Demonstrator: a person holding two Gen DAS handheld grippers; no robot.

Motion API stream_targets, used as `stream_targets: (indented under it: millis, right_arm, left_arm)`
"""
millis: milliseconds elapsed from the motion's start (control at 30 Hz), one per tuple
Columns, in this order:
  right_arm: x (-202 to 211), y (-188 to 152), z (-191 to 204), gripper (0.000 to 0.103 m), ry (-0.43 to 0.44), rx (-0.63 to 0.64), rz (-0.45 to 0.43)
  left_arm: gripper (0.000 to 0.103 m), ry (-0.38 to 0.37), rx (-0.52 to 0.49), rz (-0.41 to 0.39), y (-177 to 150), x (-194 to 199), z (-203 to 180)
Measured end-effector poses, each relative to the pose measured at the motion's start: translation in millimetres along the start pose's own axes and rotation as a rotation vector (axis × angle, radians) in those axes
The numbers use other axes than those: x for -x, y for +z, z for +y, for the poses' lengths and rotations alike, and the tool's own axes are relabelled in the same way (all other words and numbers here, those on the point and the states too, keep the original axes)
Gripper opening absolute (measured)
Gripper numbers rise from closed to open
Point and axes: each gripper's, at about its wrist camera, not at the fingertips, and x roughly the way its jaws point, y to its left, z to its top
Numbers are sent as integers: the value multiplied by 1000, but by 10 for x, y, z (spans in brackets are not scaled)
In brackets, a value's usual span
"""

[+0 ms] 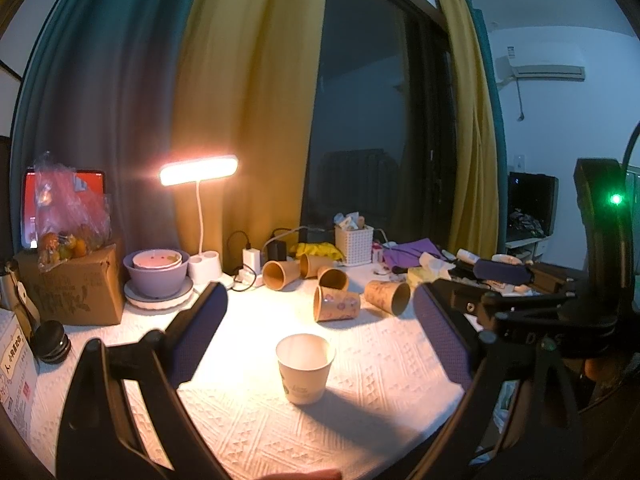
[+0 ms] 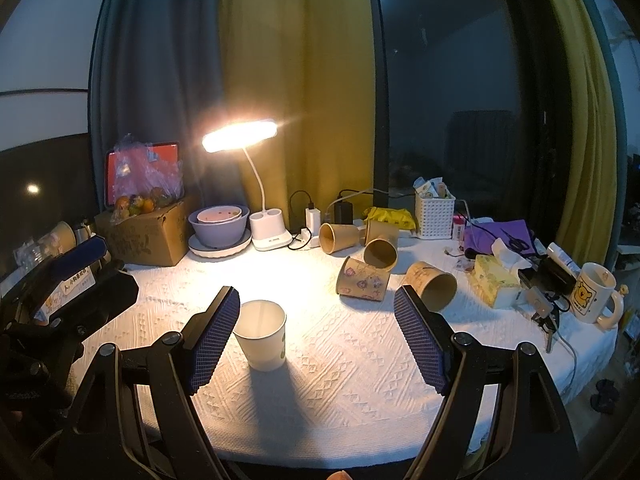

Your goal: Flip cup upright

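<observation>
While both grippers hang above the near edge of the table, neither holds anything. Left gripper [image 1: 320, 344]: fingers spread wide, white paper cup [image 1: 305, 368] standing between them, apart from both pads. Right gripper [image 2: 316, 336]: fingers also wide; the same white cup [image 2: 262, 334] sits just beside its left pad [image 2: 214, 340], contact not clear.

White cup is upright, mouth up, empty, on the white textured tablecloth [image 2: 340, 380].

Beyond it, a cluster of brown paper cups lying on their sides: a printed one [image 2: 362, 279] nearest, another [image 2: 432, 285] to its right with mouth toward the camera, three more [image 2: 342, 237] behind. These look like what remains to be flipped.

Handling, as a judgement: thin paper, very light, walls soft; will roll if nudged and crush under a hard squeeze. Best taken across the mid-wall with a gentle close, near the stiffer rolled rim.

Farther back: desk lamp [image 2: 240, 134] lit, stacked bowls [image 2: 219, 222], cardboard box [image 2: 146, 236], white basket [image 2: 434, 216]. Mug [image 2: 594, 297] and tissue box [image 2: 494, 282] at right.
</observation>
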Motion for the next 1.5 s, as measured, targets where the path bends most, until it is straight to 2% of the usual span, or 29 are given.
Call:
stream_targets:
  millis: [1500]
  right_arm:
    - [-77,-13,7,82,15,18,28]
  left_arm:
    - [95,4,48,10,-56,-24,70]
